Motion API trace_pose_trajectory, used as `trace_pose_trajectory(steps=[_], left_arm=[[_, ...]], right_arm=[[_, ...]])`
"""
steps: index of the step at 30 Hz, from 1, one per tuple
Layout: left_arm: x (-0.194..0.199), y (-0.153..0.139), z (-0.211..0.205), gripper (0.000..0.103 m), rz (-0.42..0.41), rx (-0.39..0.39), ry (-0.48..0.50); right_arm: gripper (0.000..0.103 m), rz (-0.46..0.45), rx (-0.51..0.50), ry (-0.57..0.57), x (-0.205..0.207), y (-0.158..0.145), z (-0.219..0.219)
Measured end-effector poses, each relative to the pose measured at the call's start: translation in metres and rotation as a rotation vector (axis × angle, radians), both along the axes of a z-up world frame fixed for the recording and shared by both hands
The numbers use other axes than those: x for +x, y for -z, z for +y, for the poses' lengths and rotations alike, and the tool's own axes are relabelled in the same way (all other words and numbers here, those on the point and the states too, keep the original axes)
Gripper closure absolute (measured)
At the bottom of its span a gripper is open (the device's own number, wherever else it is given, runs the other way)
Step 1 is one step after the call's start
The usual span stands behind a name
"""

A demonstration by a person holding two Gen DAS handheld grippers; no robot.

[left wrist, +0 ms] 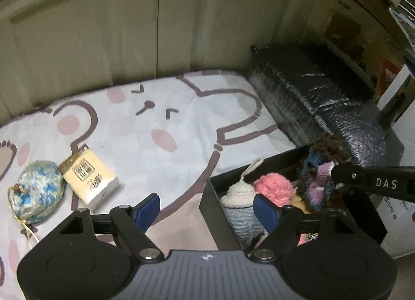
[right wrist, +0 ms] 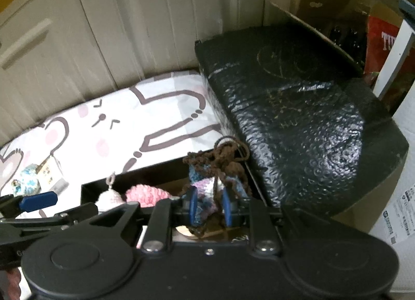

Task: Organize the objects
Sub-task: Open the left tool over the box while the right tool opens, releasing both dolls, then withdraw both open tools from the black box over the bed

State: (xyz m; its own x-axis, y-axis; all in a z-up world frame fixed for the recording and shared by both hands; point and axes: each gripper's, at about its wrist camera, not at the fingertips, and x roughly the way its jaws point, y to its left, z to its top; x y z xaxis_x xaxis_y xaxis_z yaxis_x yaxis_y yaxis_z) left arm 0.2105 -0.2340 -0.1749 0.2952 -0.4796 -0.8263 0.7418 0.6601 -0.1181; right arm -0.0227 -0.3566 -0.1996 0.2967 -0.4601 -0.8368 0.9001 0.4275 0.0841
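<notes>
Bed: you had two things left out on the sheet, well apart from the box; a blue floral pouch and a yellow packet.
Black box: it already held several crocheted toys.
Left hand-held gripper: you tilted it downward at the box's near edge; jaws wide, empty.
Right hand-held gripper: you had it clamped tight on the striped knitted toy, inside the box.
</notes>
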Motion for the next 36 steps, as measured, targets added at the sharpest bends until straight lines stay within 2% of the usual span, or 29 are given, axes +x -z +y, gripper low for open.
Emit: trace_pose_trajectory(steps=[10,13,16,18,19,23,30,36], left_arm=[[-0.017,-0.032,0.016,0.024,-0.052,-0.026,0.028],[-0.021,-0.040,0.021,0.024,-0.059,-0.027,0.029],[-0.025,-0.046,0.027,0.023,-0.066,-0.027,0.027],[-0.027,-0.049,0.031,0.023,-0.067,-0.028,0.023],[-0.028,-0.050,0.033,0.023,-0.066,-0.028,0.022],[-0.032,-0.056,0.038,0.015,-0.065,-0.034,0.027],[-0.036,-0.067,0.050,0.005,-0.069,-0.054,0.016],[-0.036,-0.074,0.059,0.000,-0.085,-0.060,0.000]], right_arm=[[0.077,-0.061,-0.042,0.017,-0.013,-0.030,0.019],[0.072,-0.080,-0.053,0.031,-0.020,-0.039,0.025],[0.063,-0.096,-0.063,0.040,-0.024,-0.047,0.031],[0.052,-0.100,-0.071,0.039,-0.027,-0.052,0.036],[0.050,-0.100,-0.075,0.038,-0.028,-0.054,0.038],[0.037,-0.097,-0.086,0.033,-0.033,-0.059,0.047],[0.023,-0.074,-0.096,0.034,-0.039,-0.063,0.057],[0.014,-0.044,-0.112,0.053,-0.044,-0.062,0.062]])
